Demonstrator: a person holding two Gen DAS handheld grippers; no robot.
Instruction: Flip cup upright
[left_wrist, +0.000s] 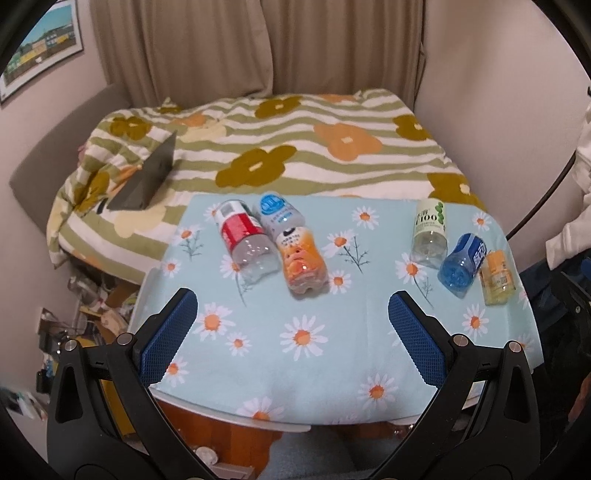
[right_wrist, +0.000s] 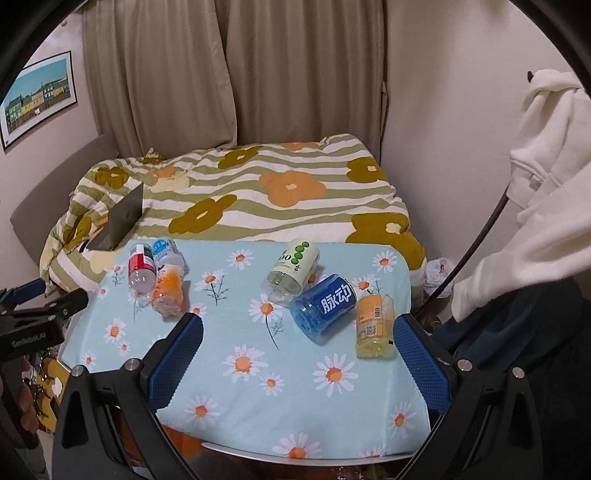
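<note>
Several cut-bottle cups lie on their sides on the daisy-print table (left_wrist: 295, 354). On the left lie a red-label cup (left_wrist: 245, 238) (right_wrist: 141, 271), a blue-and-white cup (left_wrist: 277, 214) (right_wrist: 167, 253) and an orange cup (left_wrist: 301, 262) (right_wrist: 168, 293). On the right lie a green-label cup (left_wrist: 429, 232) (right_wrist: 293, 271), a blue cup (left_wrist: 461, 264) (right_wrist: 325, 308) and a yellow cup (left_wrist: 496, 277) (right_wrist: 375, 326). My left gripper (left_wrist: 291, 306) is open and empty above the table's near half. My right gripper (right_wrist: 299, 332) is open and empty, with the blue and yellow cups just beyond its fingertips.
A bed with a striped flower blanket (left_wrist: 295, 147) lies behind the table, with a dark laptop (left_wrist: 147, 181) on it. Curtains (right_wrist: 236, 74) hang at the back. Clutter sits on the floor at left (left_wrist: 92, 306). A white garment (right_wrist: 535, 206) hangs at right.
</note>
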